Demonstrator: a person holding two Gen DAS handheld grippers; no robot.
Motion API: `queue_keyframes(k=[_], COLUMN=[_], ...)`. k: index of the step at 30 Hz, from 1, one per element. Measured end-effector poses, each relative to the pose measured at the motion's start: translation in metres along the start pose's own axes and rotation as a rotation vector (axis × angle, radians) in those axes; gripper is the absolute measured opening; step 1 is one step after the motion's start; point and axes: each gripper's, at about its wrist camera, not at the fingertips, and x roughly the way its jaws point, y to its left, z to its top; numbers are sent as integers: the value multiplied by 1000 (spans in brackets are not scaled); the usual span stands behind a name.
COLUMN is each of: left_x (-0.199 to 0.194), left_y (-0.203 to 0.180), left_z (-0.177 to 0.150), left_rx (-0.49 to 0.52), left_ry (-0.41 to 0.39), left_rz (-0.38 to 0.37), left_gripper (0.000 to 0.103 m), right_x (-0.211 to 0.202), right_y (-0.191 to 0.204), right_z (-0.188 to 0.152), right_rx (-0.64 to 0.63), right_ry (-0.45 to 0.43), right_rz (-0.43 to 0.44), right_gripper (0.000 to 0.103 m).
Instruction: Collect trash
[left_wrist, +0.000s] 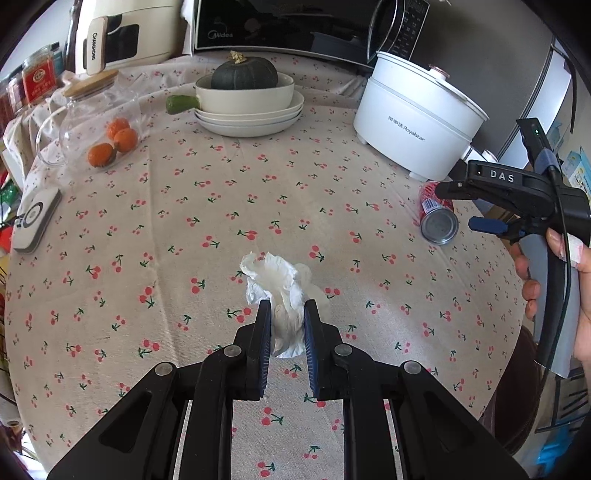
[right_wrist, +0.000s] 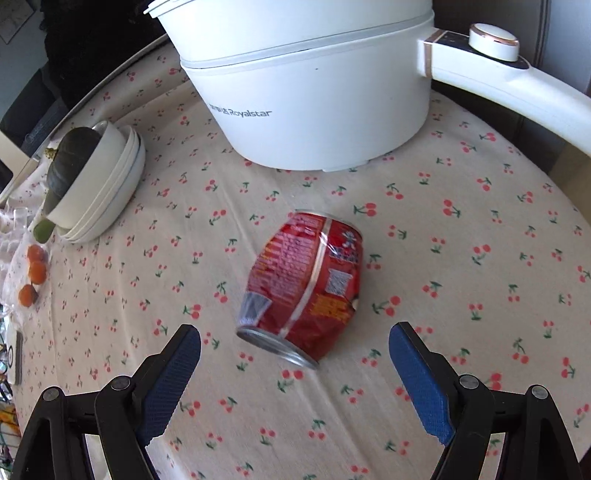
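A crumpled white tissue (left_wrist: 280, 291) is pinched between the blue pads of my left gripper (left_wrist: 287, 308), which is shut on it just above the cherry-print tablecloth (left_wrist: 221, 221). A red drink can (right_wrist: 303, 284) lies on its side on the cloth, its silver end toward the camera. My right gripper (right_wrist: 295, 339) hovers over the can with its jaws wide apart, the can lying beyond and between the fingertips without touching them. In the left wrist view the right gripper (left_wrist: 454, 206) shows at the right edge, held by a hand (left_wrist: 576, 280), above the can (left_wrist: 437, 216).
A white electric pot (right_wrist: 314, 92) with a long handle stands just behind the can. Stacked white dishes with a dark green squash (left_wrist: 244, 75) sit at the back. A glass jar with oranges (left_wrist: 110, 142) and a small white device (left_wrist: 35, 218) lie at the left. A microwave (left_wrist: 295, 26) stands behind.
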Motion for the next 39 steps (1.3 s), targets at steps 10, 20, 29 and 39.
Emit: queue_keyframes(k=[10,20,29,39], left_x=[12,-22,-60,-63], left_y=[6,-15,-58,-135], left_z=[2,-7,-38,-76], left_rx=[-19,-12,15,153], left_ry=[18,-12,-23,27], left_rz=[14,-44,-137,-206], left_gripper=[17,17,17,17], right_x=[50,-7,-79,-125], right_y=[15,13,-17,-90], right_z=[-3,-45,-105,-172], right_rx=[-104,-216,-219,-149], right_ry=[23,34,40,81], right_rz=[-75,-28,-15,-98], right_gripper=[60,60,60,60])
